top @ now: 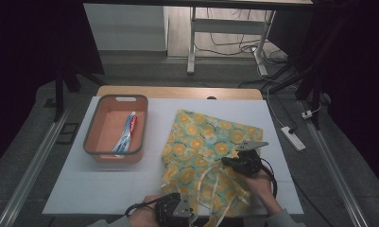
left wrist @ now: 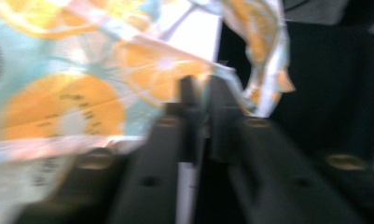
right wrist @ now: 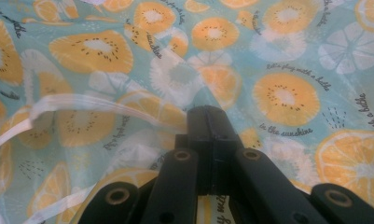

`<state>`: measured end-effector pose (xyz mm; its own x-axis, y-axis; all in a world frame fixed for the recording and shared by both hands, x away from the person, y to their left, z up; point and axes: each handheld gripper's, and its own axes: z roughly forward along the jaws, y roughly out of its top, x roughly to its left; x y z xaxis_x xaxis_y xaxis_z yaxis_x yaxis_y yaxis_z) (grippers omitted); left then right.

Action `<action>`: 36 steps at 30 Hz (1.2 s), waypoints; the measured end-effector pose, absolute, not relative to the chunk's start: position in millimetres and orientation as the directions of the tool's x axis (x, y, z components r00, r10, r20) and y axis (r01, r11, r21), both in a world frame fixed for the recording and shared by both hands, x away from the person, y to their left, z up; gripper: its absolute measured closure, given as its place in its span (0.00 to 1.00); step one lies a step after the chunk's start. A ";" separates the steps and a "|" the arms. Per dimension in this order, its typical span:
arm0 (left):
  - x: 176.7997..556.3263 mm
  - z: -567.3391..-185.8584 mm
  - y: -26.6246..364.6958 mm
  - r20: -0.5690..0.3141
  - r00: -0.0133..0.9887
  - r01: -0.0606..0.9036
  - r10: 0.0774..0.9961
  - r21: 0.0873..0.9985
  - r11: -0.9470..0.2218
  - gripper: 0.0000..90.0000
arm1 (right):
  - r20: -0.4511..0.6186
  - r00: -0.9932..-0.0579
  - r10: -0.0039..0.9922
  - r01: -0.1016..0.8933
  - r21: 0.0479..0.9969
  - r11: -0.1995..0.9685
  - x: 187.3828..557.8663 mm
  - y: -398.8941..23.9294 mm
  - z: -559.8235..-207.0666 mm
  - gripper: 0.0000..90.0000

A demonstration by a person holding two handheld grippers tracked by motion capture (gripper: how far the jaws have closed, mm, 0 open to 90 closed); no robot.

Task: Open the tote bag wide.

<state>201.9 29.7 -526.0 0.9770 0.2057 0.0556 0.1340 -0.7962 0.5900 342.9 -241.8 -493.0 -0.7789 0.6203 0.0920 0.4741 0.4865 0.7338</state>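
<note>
Now both pairs of jaws are pressed together on cloth. In the left gripper view, the left gripper [left wrist: 201,100] has its jaws closed with a fold of the fruit-print bag [left wrist: 72,93] between the tips — the picture is blurred, but the fabric edge runs right into the narrow slit. In the right gripper view, the right gripper [right wrist: 208,123] has its jaws fully together with a pinch of the same printed cloth at the tips, the rest spreading out flat beyond them.

From the high view, we judge the step to be taking hold of the bag's mouth at two spots, so it can be pulled open. The left gripper [top: 174,208] sits at the near edge of the bench [top: 130,184], at the bag's ribboned end; the right gripper [top: 244,163] lies farther in, on the bag's right side. The bag [top: 201,142] lies rumpled across the middle of the white bench top, its pale drawstrings trailing toward us.

Next, we think, comes a gentle parting of the two hands — lifting one layer away from the other without losing either pinch.

Farther left, well apart from the bag, an orange basket [top: 93,151] holds a toothpaste tube [top: 126,134], probably what goes in.
</note>
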 end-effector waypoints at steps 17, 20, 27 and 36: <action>228.3 -512.3 40.5 0.024 0.958 0.204 0.285 0.642 -0.739 0.99 | 0.053 -0.741 0.670 0.465 0.760 0.454 360.8 -253.3 -482.4 1.00; 235.7 -512.8 38.3 0.013 0.953 0.221 0.302 0.649 -0.728 0.99 | 0.090 -0.699 0.709 0.508 0.760 0.405 378.1 -259.4 -487.9 1.00; 241.8 -511.1 33.1 0.015 0.950 0.224 0.313 0.668 -0.710 0.99 | 0.081 -0.727 0.682 0.523 0.710 0.472 382.3 -256.7 -495.3 0.72; 253.3 -515.3 31.7 0.001 0.939 0.259 0.343 0.655 -0.710 0.99 | 0.065 -0.840 0.539 0.365 0.802 0.472 292.9 -248.3 -406.6 0.47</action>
<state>253.3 31.7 -515.3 0.9394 0.3429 0.0011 0.2586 -0.7103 0.6547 292.9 -248.3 -406.6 -0.8396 0.5393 0.0650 0.3654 0.4721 0.8023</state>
